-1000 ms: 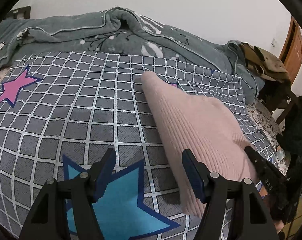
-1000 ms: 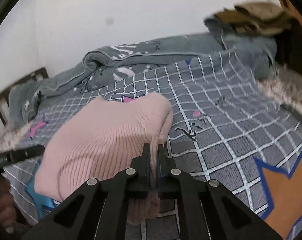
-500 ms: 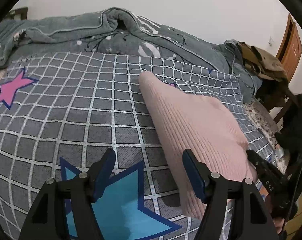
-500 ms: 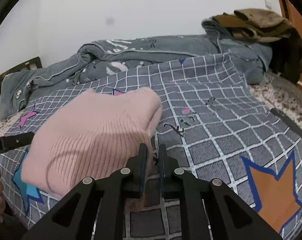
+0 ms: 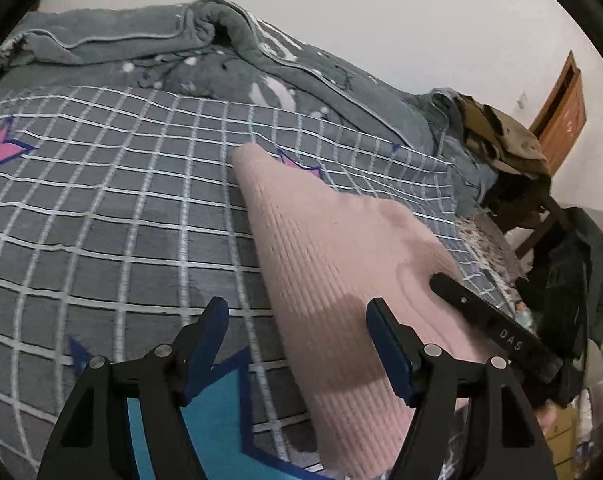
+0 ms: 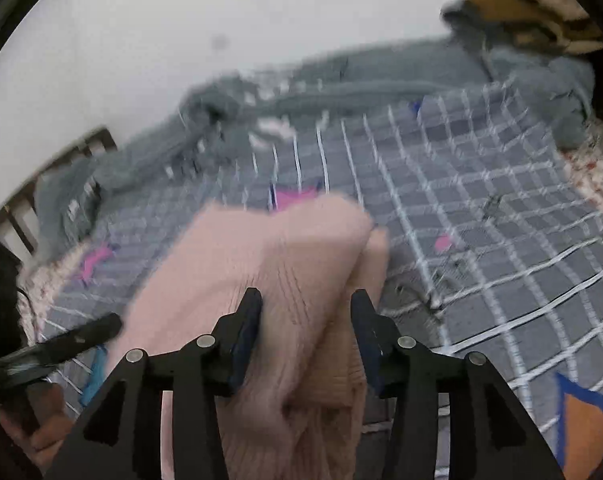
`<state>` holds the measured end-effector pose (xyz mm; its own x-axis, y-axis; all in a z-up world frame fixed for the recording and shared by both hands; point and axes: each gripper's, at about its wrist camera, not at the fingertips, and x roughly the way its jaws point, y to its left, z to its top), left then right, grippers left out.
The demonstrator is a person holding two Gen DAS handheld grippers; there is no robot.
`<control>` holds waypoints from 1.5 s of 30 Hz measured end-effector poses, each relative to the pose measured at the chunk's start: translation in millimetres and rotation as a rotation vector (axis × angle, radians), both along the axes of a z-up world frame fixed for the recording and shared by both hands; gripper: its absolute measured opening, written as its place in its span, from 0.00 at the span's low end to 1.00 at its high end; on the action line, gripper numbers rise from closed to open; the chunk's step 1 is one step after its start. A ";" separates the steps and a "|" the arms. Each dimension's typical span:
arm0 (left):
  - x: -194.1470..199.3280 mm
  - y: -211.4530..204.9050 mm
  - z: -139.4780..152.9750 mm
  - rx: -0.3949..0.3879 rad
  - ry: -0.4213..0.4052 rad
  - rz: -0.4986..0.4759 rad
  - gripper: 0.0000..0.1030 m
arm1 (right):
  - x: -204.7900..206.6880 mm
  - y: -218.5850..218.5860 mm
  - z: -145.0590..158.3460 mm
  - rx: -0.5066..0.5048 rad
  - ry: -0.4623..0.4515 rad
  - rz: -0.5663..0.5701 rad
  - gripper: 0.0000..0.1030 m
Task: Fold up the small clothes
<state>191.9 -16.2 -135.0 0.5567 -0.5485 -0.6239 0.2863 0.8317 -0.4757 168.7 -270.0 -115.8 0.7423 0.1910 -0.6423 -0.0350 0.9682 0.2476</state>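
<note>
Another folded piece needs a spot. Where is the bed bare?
Free: the checked cover left of the pink knit, up to the grey blanket, and right of the knit toward the orange star. Crowded: the far right corner, clothes pile.

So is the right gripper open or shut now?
Open: the right gripper has its fingers spread apart over the pink sweater, not pinching it.

Pink ribbed sweater (image 5: 341, 264); grey white-checked bedspread (image 5: 121, 208), pink, blue stars; grey-green blanket (image 5: 205, 52); black tongs (image 5: 297, 340), blue pads
</note>
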 end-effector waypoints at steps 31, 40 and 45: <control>33.0 -50.3 -14.4 -0.035 0.039 -0.052 0.40 | 0.6 -31.6 -37.3 0.244 0.147 0.058 0.45; 32.2 -28.2 5.7 -0.019 -0.027 0.005 0.36 | 0.2 -11.1 -16.3 0.250 0.050 0.063 0.22; 42.3 4.5 20.4 0.010 -0.043 0.061 0.36 | 25.2 19.4 -9.9 0.298 0.056 0.120 0.14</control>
<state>234.2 -11.7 -114.6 0.6155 -0.5065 -0.6038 0.2546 0.8528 -0.4559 194.0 -250.6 -125.7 0.6682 0.4607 -0.5842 -0.1229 0.8427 0.5241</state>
